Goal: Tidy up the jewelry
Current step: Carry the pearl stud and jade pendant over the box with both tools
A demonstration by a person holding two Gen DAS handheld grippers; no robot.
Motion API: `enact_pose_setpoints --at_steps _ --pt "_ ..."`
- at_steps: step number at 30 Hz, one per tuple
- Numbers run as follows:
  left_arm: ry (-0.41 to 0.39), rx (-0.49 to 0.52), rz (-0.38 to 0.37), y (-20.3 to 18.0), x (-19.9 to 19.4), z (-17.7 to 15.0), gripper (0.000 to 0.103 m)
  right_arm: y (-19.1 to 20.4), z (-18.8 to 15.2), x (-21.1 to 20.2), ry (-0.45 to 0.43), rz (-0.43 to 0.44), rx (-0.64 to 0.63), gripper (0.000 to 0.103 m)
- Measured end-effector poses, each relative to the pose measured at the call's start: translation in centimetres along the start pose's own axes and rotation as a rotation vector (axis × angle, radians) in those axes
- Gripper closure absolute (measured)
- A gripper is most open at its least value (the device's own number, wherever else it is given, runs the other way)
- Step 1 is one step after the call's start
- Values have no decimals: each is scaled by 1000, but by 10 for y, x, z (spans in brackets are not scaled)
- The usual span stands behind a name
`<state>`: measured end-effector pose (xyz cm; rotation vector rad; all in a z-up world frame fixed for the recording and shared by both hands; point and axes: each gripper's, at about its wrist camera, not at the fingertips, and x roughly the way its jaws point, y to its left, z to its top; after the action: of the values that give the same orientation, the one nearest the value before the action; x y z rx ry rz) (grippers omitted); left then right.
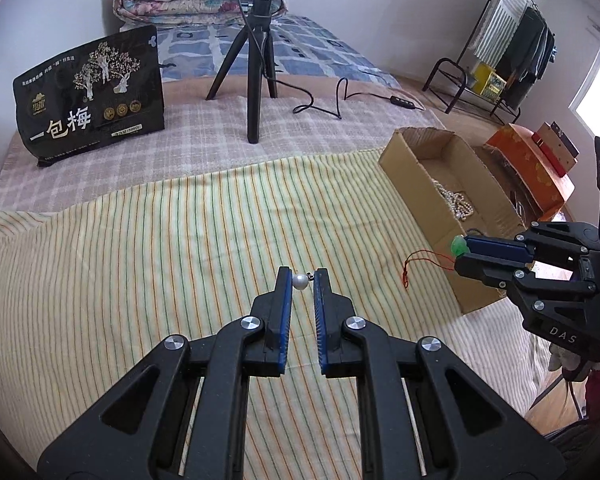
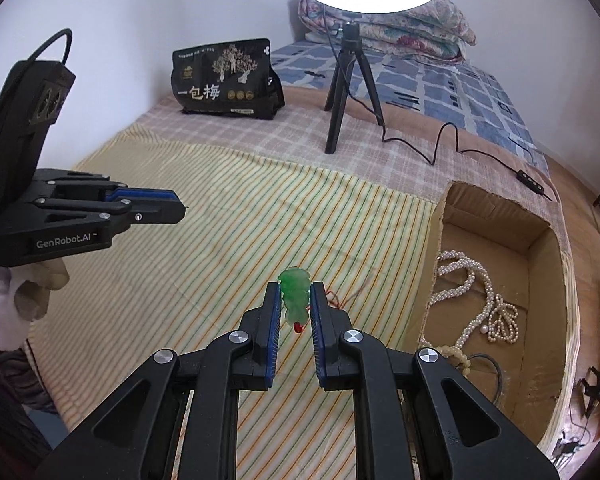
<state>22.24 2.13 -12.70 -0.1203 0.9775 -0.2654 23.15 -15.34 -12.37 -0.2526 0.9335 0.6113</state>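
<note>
From the left wrist, the cardboard box (image 1: 448, 216) is sitting ahead and to the right of the left gripper (image 1: 303, 280), pearl strands (image 1: 456, 200) lying inside. This gripper is angling down over the striped cloth (image 1: 140, 264), its jaws nearly closed, pinching a pearl earring (image 1: 300, 281) crosswise at the tips. From the right wrist, the box is lying right of the right gripper (image 2: 294, 300), which is tilting downward and clamping a green jade pendant (image 2: 295, 294), its long axis running along the fingers, its red cord (image 2: 334, 300) trailing right.
</note>
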Motion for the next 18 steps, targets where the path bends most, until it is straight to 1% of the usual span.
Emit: enact_pose_setpoints --at_steps 5,15,18 --pt "-25 8 -24 -14 -13 -2 94 -6 3 -26 -56 3 34 90" --pt "-67 86 -61 -60 -34 -9 94 -14 -3 -70 -133 -6 66 90" --pt "-86 111 -62 -73 -41 -10 94 -19 -4 -84 -156 -16 75 90"
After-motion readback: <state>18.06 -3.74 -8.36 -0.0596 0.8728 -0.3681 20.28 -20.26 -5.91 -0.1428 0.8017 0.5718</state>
